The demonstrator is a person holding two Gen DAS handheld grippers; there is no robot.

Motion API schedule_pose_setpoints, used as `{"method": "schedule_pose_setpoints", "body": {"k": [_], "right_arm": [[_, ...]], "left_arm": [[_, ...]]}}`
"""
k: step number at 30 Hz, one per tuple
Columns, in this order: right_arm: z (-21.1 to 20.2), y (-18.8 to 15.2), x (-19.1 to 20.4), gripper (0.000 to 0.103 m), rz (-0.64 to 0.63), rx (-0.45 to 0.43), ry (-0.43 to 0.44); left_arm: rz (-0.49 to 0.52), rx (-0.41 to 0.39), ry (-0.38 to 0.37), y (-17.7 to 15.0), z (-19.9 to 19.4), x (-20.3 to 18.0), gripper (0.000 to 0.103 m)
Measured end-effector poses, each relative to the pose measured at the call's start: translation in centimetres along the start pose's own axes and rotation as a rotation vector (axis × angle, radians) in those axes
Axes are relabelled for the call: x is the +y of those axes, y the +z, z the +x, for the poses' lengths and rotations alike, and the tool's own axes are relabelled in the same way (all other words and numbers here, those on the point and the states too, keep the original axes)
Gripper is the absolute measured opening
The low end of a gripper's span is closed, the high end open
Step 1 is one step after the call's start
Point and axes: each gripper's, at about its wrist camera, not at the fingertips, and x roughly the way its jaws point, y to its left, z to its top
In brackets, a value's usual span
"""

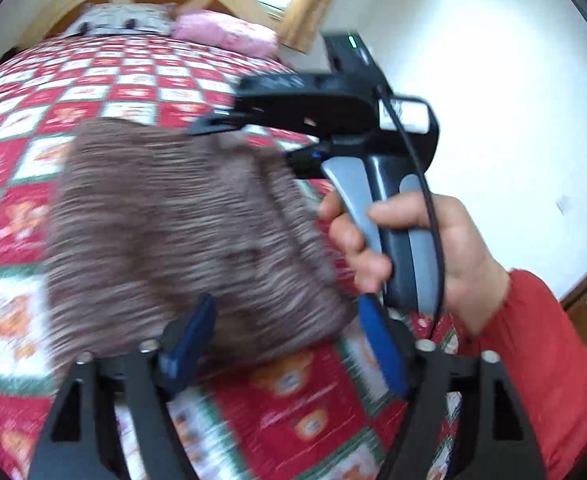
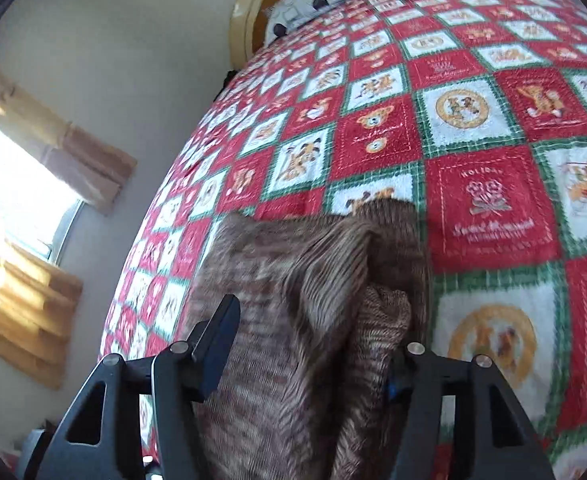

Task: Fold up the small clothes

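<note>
Faintly, the quilt (image 2: 493, 216) reads "HOLIDAY"; smaller script below seemingly "Sweet Moment".

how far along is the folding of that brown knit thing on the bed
Looks done: the brown knit garment lies doubled over on the quilt, one layer flopped over another. In hand: nothing; the left gripper and right gripper both stand open, cloth between their jaws but not pinched. Left: the fold looks lumpy, so it likely needs smoothing or another fold.
</note>
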Motion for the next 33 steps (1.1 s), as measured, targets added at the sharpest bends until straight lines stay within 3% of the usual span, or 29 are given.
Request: {"method": "schedule_pose_setpoints", "body": {"k": [3,5,6,7,9,12,13,15,16,17,18,19,21,23,27,32,33], "right_arm": [[1.6,1.4,-0.4,0.061,0.009,-0.005,0.022],[1.9,2.0,0.4,0.053,-0.041,-0.014,-0.02],[2.0,2.2,1.1,0.03,-0.09,-0.019,-0.074],[2.1,2.4,1.7,0.019,-0.135,-0.018,-0.112],[1.7,1.9,3.2,0.018,-0.245,-0.049,-0.17],[-0.1,0.2,4.6,0.018,-0.377,-0.174,-0.216],[-0.4,-0.7,4.9,0.018,-0.44,-0.218,-0.269],[0.6,-1.5,4.8,0.02,-0.512,-0.215,-0.399],[1.7,-1.6,4.1,0.023,-0.512,-0.157,-0.447],[1.9,-1.6,3.7,0.025,-0.498,-0.136,-0.454],[1.4,-1.7,3.4,0.034,-0.472,-0.146,-0.451],[0.2,-1.6,3.2,0.047,-0.422,-0.184,-0.457],[-2.2,-1.8,2.8,0.056,-0.331,-0.248,-0.461],[-5.0,-2.7,2.5,0.056,-0.257,-0.274,-0.397],[-7.6,-6.6,2.6,0.056,-0.165,-0.204,-0.248],[-5.4,-11.9,4.0,0.055,-0.241,-0.063,-0.381],[-5.1,-12.9,4.1,0.04,-0.258,-0.056,-0.408]], "left_arm": [[-0.061,-0.03,0.031,-0.3,-2.1,2.3,0.08],[-0.088,-0.064,0.067,-0.4,-3.1,3.4,0.08],[-0.099,-0.07,0.085,-0.5,-3.4,3.9,0.08],[-0.119,-0.069,0.107,-0.6,-3.3,4.8,0.08],[-0.162,-0.064,0.114,-0.9,-3.1,5.9,0.08],[-0.198,-0.059,0.144,-1.3,-2.2,7.5,0.08],[-0.201,-0.045,0.166,-1.5,-1.7,7.8,0.08],[-0.194,-0.006,0.193,-1.9,-1.1,7.8,0.08],[-0.184,0.006,0.207,-1.9,-0.4,7.8,0.08],[-0.164,-0.003,0.22,-1.8,-0.4,7.8,0.08],[-0.144,-0.006,0.234,-2.0,-0.4,7.5,0.08],[-0.121,0.0,0.248,-2.3,-0.7,6.8,0.08],[-0.095,0.01,0.268,-2.8,-0.7,6.3,0.08],[-0.085,0.012,0.281,-3.1,-0.8,6.3,0.08],[-0.09,0.01,0.294,-2.7,-0.8,6.6,0.082],[-0.094,0.032,0.341,-2.1,-0.3,6.9,0.083],[-0.093,0.037,0.349,-2.2,-0.6,6.7,0.083]]}}
